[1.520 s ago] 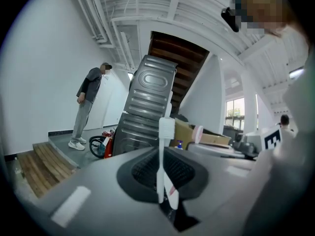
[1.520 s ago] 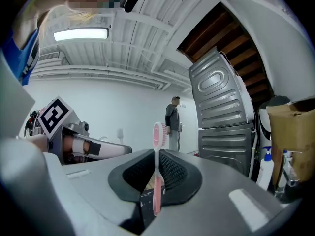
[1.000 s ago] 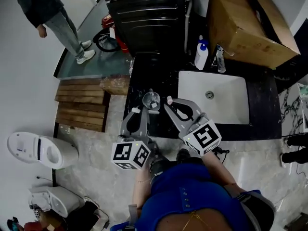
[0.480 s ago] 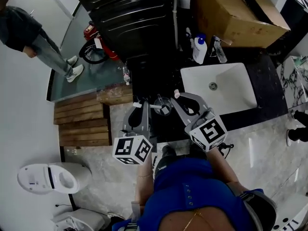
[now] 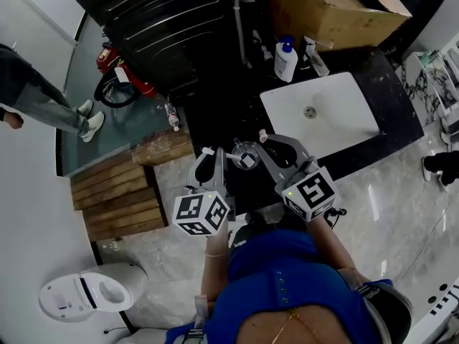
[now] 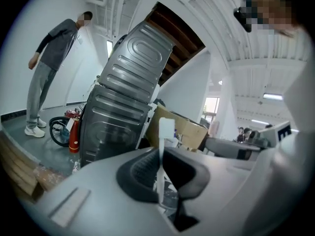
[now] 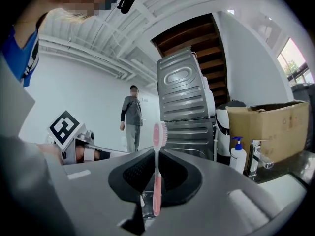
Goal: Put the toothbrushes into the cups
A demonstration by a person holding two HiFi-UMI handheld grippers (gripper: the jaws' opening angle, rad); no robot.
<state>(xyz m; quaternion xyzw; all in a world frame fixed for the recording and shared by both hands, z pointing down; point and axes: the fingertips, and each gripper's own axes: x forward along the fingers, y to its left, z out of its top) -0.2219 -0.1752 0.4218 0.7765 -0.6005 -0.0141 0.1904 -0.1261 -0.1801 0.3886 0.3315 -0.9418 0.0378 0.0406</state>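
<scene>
A clear glass cup (image 5: 246,154) stands near the front edge of the black counter (image 5: 215,124). My left gripper (image 5: 209,158) is just left of the cup, shut on a white toothbrush (image 6: 165,146) that stands upright, head up. My right gripper (image 5: 264,139) is just right of the cup, shut on a pink toothbrush (image 7: 157,171), also upright with its bristles at the top. In the right gripper view the cup (image 7: 146,200) shows low between the jaws, behind the pink handle. Both brushes are outside the cup.
A white sink (image 5: 319,113) lies to the right, with a tap (image 5: 316,57), a pump bottle (image 5: 285,59) and a cardboard box (image 5: 323,6) behind it. A black ribbed metal unit (image 5: 165,27) stands at the back. A wooden pallet (image 5: 122,192), a toilet (image 5: 93,296) and a standing person (image 5: 36,99) are to the left.
Both grippers have pushed forward over the counter with their toothbrushes, so their tips now flank the cup. The head view has swung round. Both grips are unchanged.
</scene>
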